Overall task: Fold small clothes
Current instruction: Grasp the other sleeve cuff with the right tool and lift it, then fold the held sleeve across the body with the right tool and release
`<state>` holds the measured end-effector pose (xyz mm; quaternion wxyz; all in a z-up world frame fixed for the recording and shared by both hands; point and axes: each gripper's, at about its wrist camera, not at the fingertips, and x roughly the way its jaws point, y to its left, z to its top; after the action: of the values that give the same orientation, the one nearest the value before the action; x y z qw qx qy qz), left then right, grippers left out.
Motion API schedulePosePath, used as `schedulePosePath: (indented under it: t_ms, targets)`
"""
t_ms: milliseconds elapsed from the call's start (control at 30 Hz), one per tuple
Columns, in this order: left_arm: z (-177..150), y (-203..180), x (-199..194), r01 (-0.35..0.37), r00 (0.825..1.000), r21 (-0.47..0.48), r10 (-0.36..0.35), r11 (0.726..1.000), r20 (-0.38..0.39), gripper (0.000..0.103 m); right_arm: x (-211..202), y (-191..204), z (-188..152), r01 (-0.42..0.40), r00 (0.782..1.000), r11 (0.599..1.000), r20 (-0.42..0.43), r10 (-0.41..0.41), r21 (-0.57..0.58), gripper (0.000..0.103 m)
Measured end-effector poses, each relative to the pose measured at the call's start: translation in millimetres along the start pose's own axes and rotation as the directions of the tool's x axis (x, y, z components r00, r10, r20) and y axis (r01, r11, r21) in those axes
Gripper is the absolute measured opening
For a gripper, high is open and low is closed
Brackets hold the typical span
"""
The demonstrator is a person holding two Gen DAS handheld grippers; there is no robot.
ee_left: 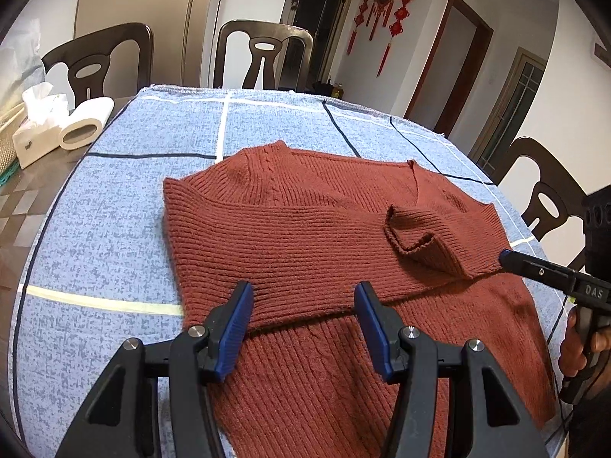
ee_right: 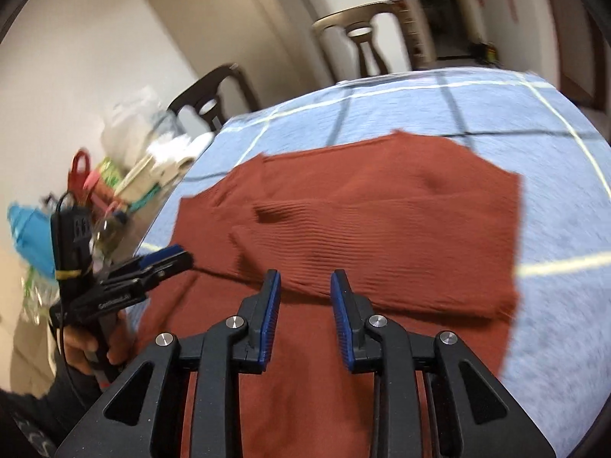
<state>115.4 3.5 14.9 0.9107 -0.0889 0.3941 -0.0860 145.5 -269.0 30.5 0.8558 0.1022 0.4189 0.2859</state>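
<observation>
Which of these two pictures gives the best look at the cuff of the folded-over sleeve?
The left wrist view: it is sharp, and the sleeve cuff lies open-ended on the red sweater, ribbing clear. In the right wrist view the picture is blurred; the cuff is only a soft ridge on the sweater.

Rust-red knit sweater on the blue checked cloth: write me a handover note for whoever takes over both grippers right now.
Left gripper: open, hovering over the folded edge, holding nothing.
Right gripper: open, nothing between its fingers, at the sweater's right side.
Rust-red knit sweater: flat on the blue checked cloth, both sleeves folded across the body, right cuff a bit rumpled.
Left to do: smooth the cuff, fold the body up.
</observation>
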Motion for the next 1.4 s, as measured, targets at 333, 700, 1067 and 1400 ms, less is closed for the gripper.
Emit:
schedulePosePath:
  t_ms: [333, 700, 1067, 1400]
  targets:
    - [34, -56, -19, 0.115, 0.992, 0.08, -0.119, 0.99, 0.038, 0.058, -22, -39, 1, 0.192, 0.979, 0.98, 0.058, -0.195, 0.057, 0.028]
    - [35, -98, 40, 0.161, 0.985, 0.142, -0.15, 0.977, -0.085, 0.031, -19, -49, -15, 0.171, 0.985, 0.983, 0.019, -0.173, 0.071, 0.027]
    - [32, -99, 31, 0.131, 0.989, 0.186, -0.115, 0.974, -0.092, 0.028, -28, -48, 11, 0.197, 0.978, 0.98, 0.067, -0.199, 0.042, 0.027]
    - [51, -92, 75, 0.089, 0.992, 0.152, -0.073, 0.984, -0.105, 0.028, 15, -81, 41, 0.26, 0.965, 0.964, 0.018, -0.261, 0.05, 0.024]
